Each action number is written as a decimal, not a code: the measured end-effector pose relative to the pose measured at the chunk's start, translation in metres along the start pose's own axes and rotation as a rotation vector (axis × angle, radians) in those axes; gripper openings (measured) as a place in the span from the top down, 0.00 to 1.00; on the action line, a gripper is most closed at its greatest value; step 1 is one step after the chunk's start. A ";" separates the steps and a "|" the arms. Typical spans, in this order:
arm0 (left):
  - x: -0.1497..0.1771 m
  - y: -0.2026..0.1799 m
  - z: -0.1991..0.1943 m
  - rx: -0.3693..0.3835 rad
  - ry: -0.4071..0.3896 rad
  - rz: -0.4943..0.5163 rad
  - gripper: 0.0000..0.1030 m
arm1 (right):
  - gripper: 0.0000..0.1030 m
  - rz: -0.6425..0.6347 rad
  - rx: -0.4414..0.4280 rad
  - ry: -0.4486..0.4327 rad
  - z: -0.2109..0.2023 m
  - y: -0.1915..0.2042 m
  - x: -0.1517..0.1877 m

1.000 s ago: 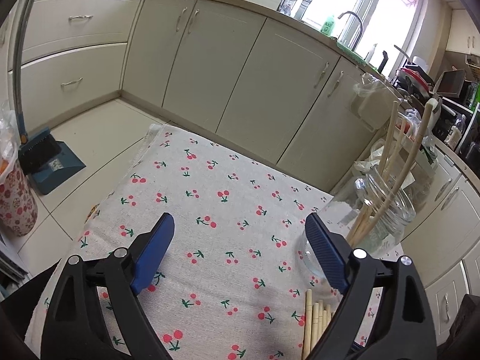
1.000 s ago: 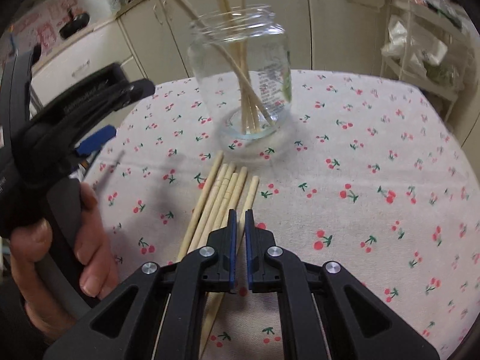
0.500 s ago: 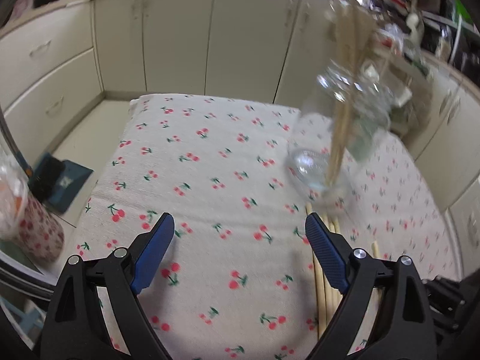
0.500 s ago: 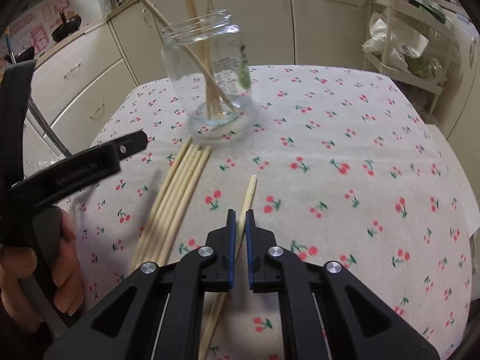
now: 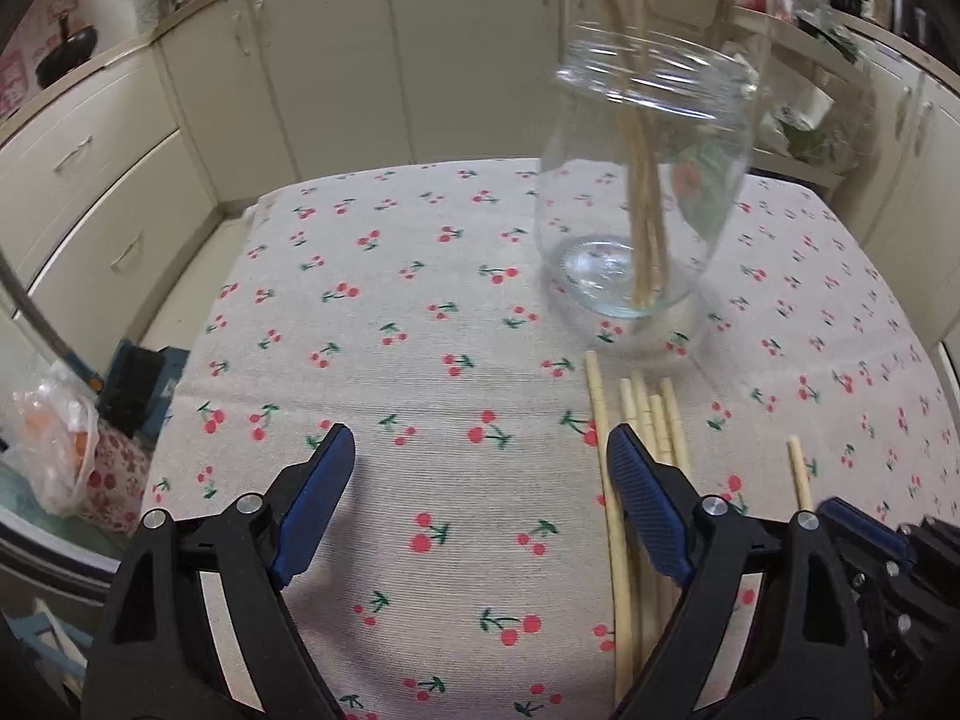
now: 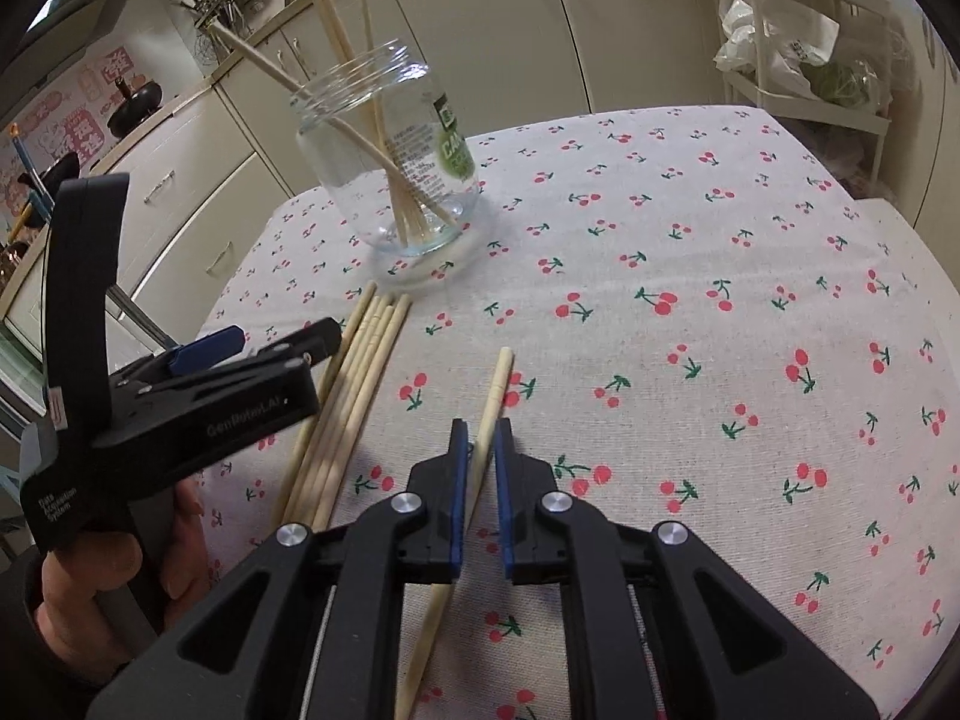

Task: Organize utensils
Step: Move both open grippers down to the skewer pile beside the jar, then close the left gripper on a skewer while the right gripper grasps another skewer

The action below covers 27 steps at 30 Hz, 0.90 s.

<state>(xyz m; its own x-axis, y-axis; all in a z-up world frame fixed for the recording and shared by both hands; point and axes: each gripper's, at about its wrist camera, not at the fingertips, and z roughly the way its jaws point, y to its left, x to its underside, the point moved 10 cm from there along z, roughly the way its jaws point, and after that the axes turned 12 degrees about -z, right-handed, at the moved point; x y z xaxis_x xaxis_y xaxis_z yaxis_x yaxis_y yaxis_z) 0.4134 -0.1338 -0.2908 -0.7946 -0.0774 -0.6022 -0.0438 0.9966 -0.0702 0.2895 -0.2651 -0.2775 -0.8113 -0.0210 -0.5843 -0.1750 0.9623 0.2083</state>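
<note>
The right gripper (image 6: pixel 478 441) points down at a single pale wooden chopstick (image 6: pixel 493 402) lying on the cherry-print tablecloth (image 6: pixel 690 276); its blue-padded jaws are opening, a narrow gap apart, with the stick running between them and no pad pressing it. The stick is slim and tapers toward the camera. Just left of it lies a bundle of like pale chopsticks (image 6: pixel 354 396), side by side, their ends pointing at a clear glass jar (image 6: pixel 390 162) standing upright farther back with several more chopsticks leaning inside. The left gripper (image 5: pixel 480 459), held in a hand (image 6: pixel 108 564), hovers over the bundle with jaws wide and closing slightly, gripping nothing; its right pad sits above the bundle's left side. To the right of the single stick the cloth lies bare out to the table's edge; cream cabinets (image 5: pixel 336 60) stand beyond the far edge.
</note>
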 end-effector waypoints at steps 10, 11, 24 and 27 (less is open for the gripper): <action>-0.003 -0.015 0.006 -0.015 0.007 0.071 0.38 | 0.64 -0.066 0.015 -0.002 0.003 0.006 -0.005; -0.003 -0.014 0.005 -0.016 0.007 0.072 0.41 | 0.65 -0.059 0.018 -0.003 0.002 0.002 -0.005; -0.013 -0.018 0.017 0.015 0.058 0.036 0.48 | 0.90 -0.165 0.090 0.031 0.009 0.003 -0.010; -0.008 -0.028 0.011 0.043 0.063 0.073 0.83 | 0.91 -0.218 0.108 0.043 0.010 0.009 -0.009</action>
<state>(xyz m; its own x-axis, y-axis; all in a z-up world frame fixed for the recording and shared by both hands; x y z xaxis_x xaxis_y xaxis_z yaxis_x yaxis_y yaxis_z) 0.4280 -0.1614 -0.2925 -0.8315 -0.0017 -0.5556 0.0399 0.9972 -0.0628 0.3003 -0.2537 -0.2781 -0.7845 -0.2403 -0.5716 -0.2891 0.9573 -0.0055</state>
